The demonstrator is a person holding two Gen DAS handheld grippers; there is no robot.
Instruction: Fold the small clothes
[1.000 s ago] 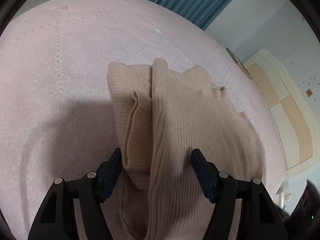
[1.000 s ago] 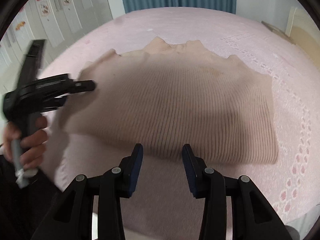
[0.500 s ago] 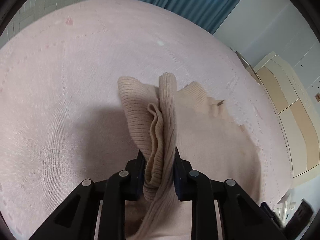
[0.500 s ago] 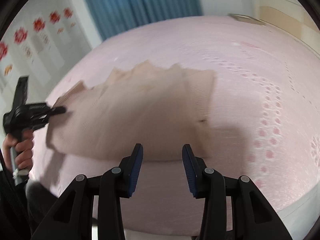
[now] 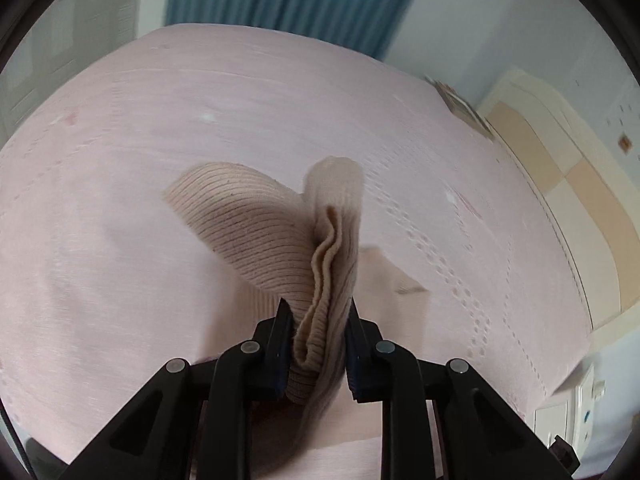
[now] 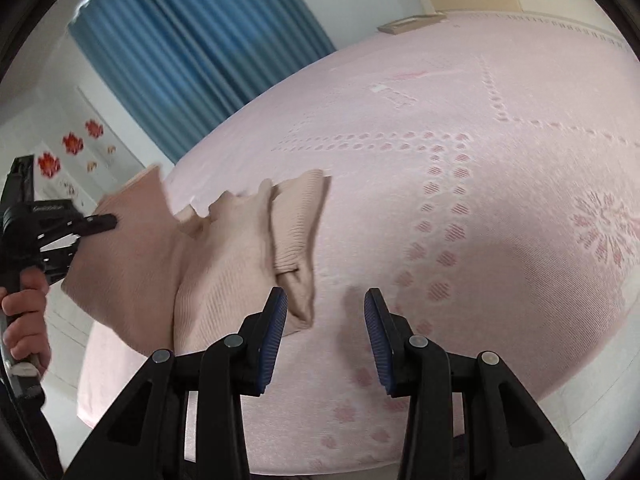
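A beige ribbed knit sweater is bunched between the jaws of my left gripper, which is shut on its edge and holds that side lifted above the pink bedspread. In the right wrist view the same sweater hangs from the left gripper at the far left, while its right side with a folded sleeve still rests on the bed. My right gripper is open and empty, just right of the sweater's near corner.
The bedspread has a dotted and flowered pattern. A blue curtain hangs behind the bed. A beige headboard stands at the right. A flat frame lies at the bed's far edge.
My left gripper shut on the sweater's edge and lifted it off the bed. My right gripper swung to the right, to the sweater's right end, and stayed open.
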